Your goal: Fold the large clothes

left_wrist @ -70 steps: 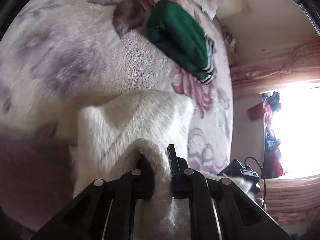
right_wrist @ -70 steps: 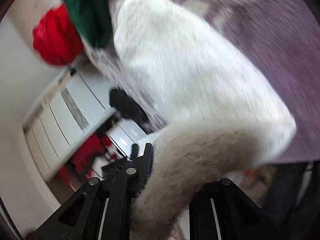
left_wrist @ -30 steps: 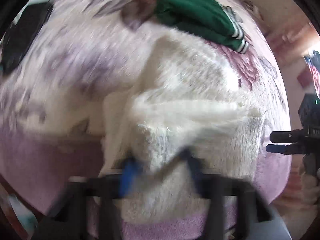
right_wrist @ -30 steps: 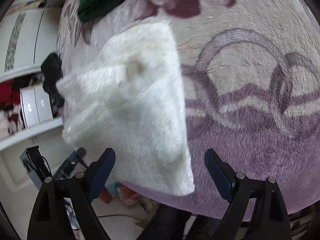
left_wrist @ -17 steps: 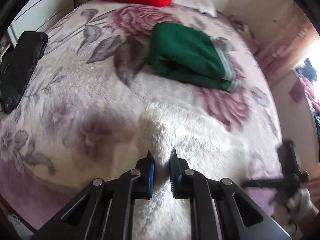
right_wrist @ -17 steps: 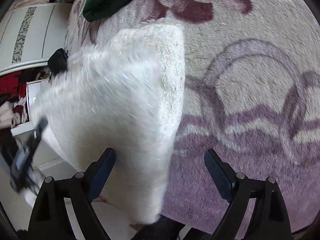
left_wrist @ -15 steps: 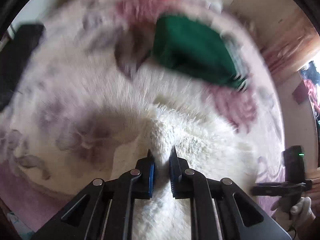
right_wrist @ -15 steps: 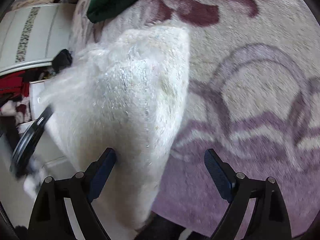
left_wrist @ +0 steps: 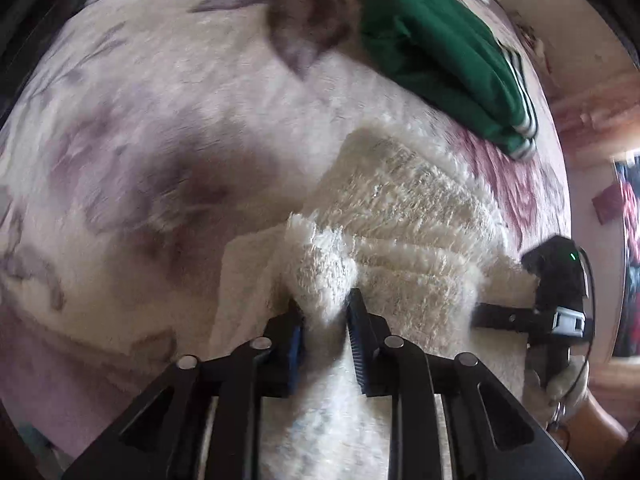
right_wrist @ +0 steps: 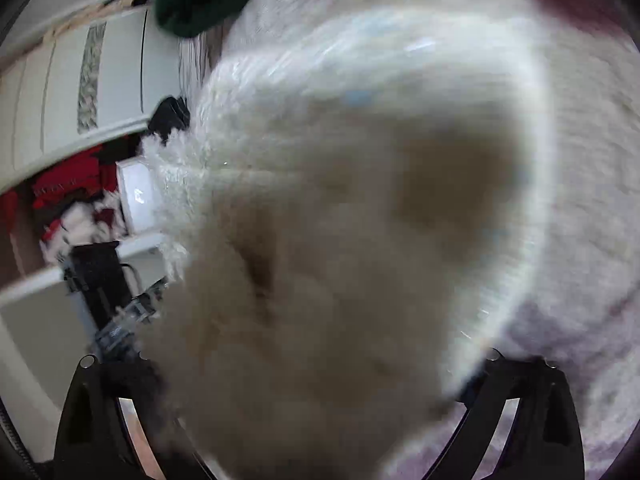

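Plush floral bedspread, cream with purple and pink blooms (left_wrist: 168, 120): carries everything.

Fluffy white knitted sweater (left_wrist: 404, 216): half a second back flatter under left gripper; now bunched, ribbed layers stacked, partly lifted off bed. Judgement: fold in progress, not laid down.

Folded green garment with striped cuff (left_wrist: 436, 48): beyond sweater, apart.

Left gripper (left_wrist: 324, 312): jaws clamped on sweater tuft, as before.

Right gripper (right_wrist: 316, 364): jaws wide apart; earlier clear, now sweater bulk fills gap.

Left view alone shows stacked layers and right gripper at sweater's far edge; right view alone shows white cabinet (right_wrist: 60, 92).
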Demonstrator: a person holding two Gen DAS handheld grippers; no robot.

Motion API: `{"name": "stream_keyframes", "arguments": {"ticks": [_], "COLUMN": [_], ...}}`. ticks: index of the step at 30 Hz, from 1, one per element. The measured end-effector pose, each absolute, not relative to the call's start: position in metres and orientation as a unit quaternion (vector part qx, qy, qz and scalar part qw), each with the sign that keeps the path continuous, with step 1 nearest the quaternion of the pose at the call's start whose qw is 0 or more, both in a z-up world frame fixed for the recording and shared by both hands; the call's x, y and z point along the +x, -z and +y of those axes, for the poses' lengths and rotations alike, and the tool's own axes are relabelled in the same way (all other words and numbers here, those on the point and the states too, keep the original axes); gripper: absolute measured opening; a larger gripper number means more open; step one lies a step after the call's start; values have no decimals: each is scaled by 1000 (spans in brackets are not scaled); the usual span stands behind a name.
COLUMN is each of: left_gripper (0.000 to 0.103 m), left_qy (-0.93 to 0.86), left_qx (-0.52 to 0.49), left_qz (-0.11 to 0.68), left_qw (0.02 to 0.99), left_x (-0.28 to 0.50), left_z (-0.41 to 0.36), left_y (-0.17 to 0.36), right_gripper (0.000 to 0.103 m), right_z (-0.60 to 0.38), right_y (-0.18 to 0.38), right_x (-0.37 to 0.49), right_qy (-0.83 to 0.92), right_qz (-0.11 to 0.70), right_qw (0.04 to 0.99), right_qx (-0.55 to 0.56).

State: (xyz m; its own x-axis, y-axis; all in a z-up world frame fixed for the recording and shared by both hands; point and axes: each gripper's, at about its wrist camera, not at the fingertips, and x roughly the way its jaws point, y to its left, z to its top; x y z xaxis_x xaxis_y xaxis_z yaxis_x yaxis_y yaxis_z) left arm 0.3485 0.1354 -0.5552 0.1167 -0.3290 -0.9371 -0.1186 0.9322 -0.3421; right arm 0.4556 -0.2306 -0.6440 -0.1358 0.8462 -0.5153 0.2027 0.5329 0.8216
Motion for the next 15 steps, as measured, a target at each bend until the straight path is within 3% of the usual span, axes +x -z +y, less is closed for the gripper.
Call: {"name": "stream_keyframes", "arguments": {"ticks": [2, 3, 5, 6, 9, 12, 15], "left_gripper": [35, 49, 66, 69, 69, 70, 70], "left_qy": [69, 58, 24, 10, -42, -66, -77], "left_qx": [-202, -211, -214, -216, -212, -207, -189], "left_qz": [642, 632, 615, 609, 613, 628, 654], "left_qw": [736, 743, 759, 763, 760, 747, 729], "left_x": [334, 326, 308, 300, 271, 242, 219], "left_z": [150, 160, 179, 187, 211, 234, 242], "left_y": [544, 538, 529, 527, 528, 533, 552], "right_gripper": [65, 55, 49, 47, 45, 45, 45], "right_z": [-229, -233, -242, -244, -263, -282, -275], "right_y": [633, 626, 613, 611, 610, 616, 625], "right_x": [452, 447, 432, 424, 378, 311, 243], "right_qy": [-286, -276, -250, -237, -172, -80, -11], "right_qz": [681, 670, 649, 637, 576, 459, 394], "right_qw": [546, 546, 545, 548, 516, 470, 429], "right_qx": [395, 420, 467, 488, 610, 749, 813]}}
